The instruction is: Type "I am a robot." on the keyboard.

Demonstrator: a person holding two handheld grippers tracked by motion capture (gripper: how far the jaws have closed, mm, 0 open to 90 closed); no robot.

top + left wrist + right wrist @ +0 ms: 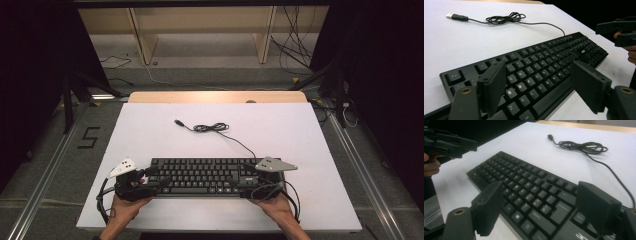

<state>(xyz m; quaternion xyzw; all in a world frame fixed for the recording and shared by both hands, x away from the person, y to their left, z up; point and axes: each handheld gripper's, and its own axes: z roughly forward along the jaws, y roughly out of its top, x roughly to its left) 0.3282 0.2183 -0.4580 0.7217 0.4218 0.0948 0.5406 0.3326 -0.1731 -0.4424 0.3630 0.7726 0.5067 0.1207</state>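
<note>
A black keyboard (210,176) lies flat near the front edge of the white table top (150,135). Its thin black cable runs back to a loose coil (210,128) and a USB plug (178,122). My left gripper (158,180) is at the keyboard's left end. In the left gripper view the left gripper (540,77) stands open, its pads (492,85) spread over the left-hand keys and the front edge of the keyboard (544,72). My right gripper (241,182) is at the right end. It is open too (541,205), over the keyboard's (524,187) right-hand keys. Neither gripper presses on anything.
The cable coil (505,18) and plug (456,17) lie on the bare white surface behind the keyboard. A wooden strip (217,97) edges the table's far side. Beyond it are floor cables and wooden frame legs. Metal rails run along both sides.
</note>
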